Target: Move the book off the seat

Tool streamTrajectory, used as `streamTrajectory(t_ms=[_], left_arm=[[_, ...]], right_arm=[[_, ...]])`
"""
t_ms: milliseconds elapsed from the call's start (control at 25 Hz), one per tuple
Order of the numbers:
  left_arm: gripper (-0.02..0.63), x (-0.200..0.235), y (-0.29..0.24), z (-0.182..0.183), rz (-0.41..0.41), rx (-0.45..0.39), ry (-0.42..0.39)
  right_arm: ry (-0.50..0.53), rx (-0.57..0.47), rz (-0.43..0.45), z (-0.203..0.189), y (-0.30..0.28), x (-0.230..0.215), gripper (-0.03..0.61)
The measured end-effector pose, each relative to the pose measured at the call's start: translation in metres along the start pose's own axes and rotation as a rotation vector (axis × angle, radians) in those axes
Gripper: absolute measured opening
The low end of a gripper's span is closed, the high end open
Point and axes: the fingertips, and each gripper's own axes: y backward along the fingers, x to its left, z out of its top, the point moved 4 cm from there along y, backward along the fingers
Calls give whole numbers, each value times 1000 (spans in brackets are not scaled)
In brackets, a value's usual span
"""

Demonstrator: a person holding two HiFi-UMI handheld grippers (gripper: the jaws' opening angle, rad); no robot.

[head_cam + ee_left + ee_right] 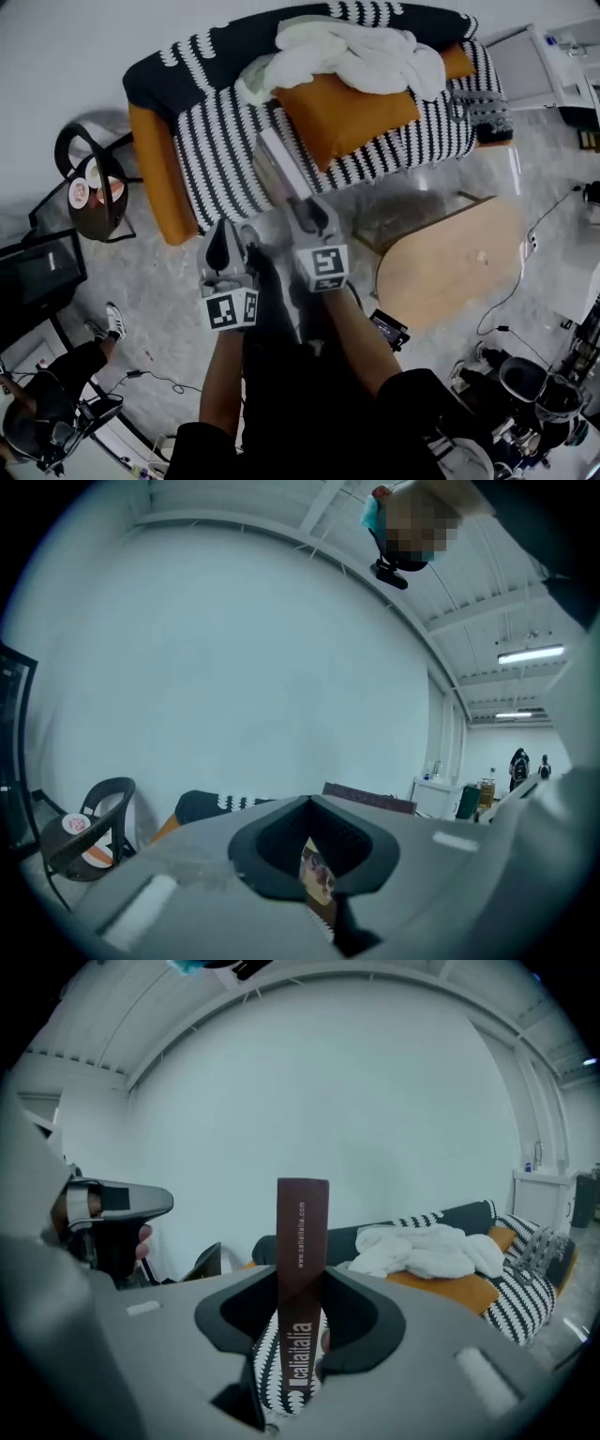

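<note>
A thin dark-brown book is held on edge above the front of the striped sofa seat, clear of the fabric. My right gripper is shut on the book's lower end. In the right gripper view the book's spine stands upright between the jaws of the right gripper. My left gripper hovers just left of the right one, pointing up, its jaws together and holding nothing. The left gripper faces a bare wall, with the book's top edge showing just over it.
An orange cushion and a white blanket lie on the sofa. A light wooden table stands to the right, a black chair to the left. A seated person is at the bottom left. Cables run across the floor.
</note>
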Motion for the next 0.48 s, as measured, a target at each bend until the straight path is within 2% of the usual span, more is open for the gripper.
streamTrajectory(t_ms=[240,360,480], left_arm=[[5,-30,34,57,-7,-70,-46],[5,-49,55,80,2,-97,-86],[5,-68,69,100,-8,-124,-87]], right_arm=[[23,-98,19,59,50,5,155],[38,-128,27,78,81,5,155],[56,-151,37,91,108,8,155]])
